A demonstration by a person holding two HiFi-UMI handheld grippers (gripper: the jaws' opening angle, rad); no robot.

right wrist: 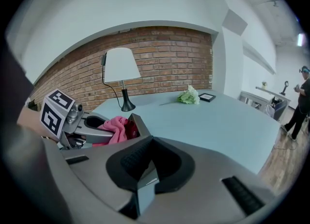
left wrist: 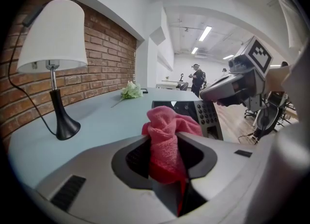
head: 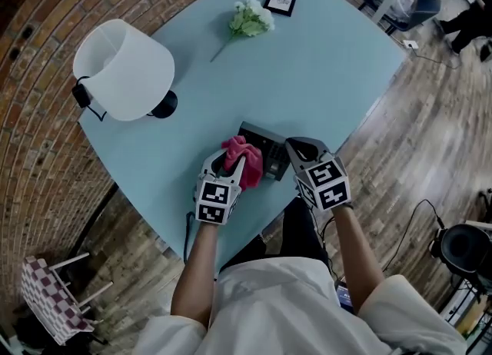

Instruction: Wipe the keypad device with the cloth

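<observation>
At the near edge of the blue bench (head: 323, 69) lies the keypad device (head: 269, 148). My left gripper (head: 229, 163) has its jaws pinching the pink cloth (head: 246, 158), all bunched up. The cloth sits on the left end of the device. My right gripper (head: 298, 148) is at the right end, with its jaws squeezing the edge of the device. Farther back are a white lamp (head: 123, 69), some flowers (head: 250, 19) and a small picture frame (head: 280, 0).

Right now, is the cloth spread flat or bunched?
Bunched. The pink cloth is a crumpled wad pinched between the left gripper's jaws, at the keypad device.
</observation>
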